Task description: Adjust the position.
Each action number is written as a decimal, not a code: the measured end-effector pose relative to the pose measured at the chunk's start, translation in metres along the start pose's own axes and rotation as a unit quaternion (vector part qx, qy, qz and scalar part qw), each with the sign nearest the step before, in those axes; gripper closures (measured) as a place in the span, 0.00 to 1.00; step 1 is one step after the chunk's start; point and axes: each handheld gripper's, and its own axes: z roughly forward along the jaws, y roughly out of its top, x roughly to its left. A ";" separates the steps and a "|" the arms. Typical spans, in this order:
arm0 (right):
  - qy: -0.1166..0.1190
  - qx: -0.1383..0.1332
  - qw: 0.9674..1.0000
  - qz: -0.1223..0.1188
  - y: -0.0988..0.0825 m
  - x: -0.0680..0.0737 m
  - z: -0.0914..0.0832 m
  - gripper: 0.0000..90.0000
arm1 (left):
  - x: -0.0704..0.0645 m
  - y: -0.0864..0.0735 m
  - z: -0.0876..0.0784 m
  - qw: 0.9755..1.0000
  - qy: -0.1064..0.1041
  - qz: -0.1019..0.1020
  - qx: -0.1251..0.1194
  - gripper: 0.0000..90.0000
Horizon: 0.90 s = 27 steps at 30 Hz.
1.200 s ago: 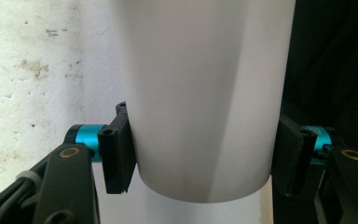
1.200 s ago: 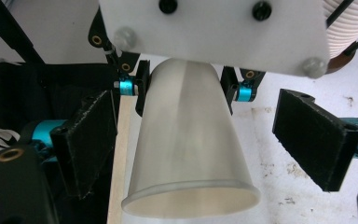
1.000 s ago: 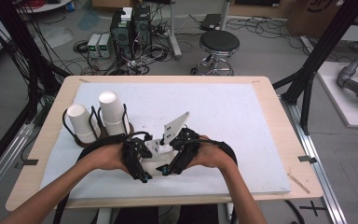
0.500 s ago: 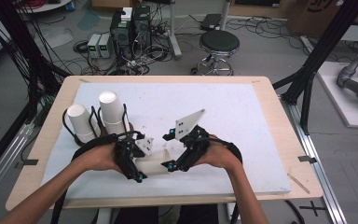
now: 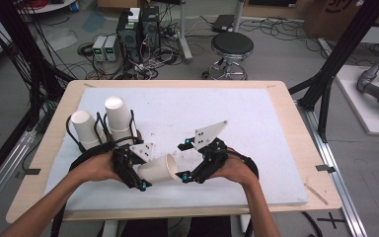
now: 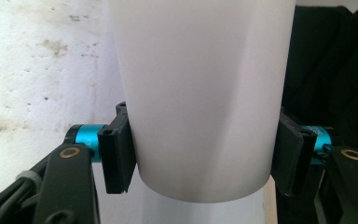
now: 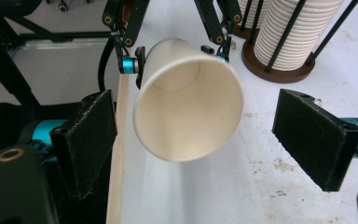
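Lab: computer towers (image 5: 139, 27) on floor; tangled cables (image 5: 49, 59); black frame struts (image 5: 343, 54); stool (image 5: 232, 47).

white paper cup (image 5: 159, 169), black tongs (image 7: 205, 140) with blue fittings, white speckled table mat (image 5: 256, 128)

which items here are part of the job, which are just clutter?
In the job:
- paper cup, clamped near its base by the left gripper
- right gripper, open at the cup's mouth
- two cup stacks in racks

Lying about:
- stool
- floor electronics
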 end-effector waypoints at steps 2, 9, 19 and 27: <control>-0.003 -0.009 1.000 0.003 -0.004 0.000 -0.001 0.16 | 0.000 -0.003 -0.002 1.000 0.002 -0.004 -0.020 0.39; -0.016 -0.050 0.999 0.011 -0.013 0.001 -0.007 0.16 | 0.000 -0.011 -0.006 0.997 0.010 -0.012 -0.071 0.39; -0.026 -0.104 0.994 0.022 -0.027 0.003 -0.009 0.16 | -0.005 -0.029 -0.012 0.986 0.024 -0.032 -0.165 0.39; -0.028 -0.125 0.991 0.031 -0.032 0.003 -0.010 0.16 | -0.008 -0.032 -0.013 0.978 0.026 -0.032 -0.206 0.39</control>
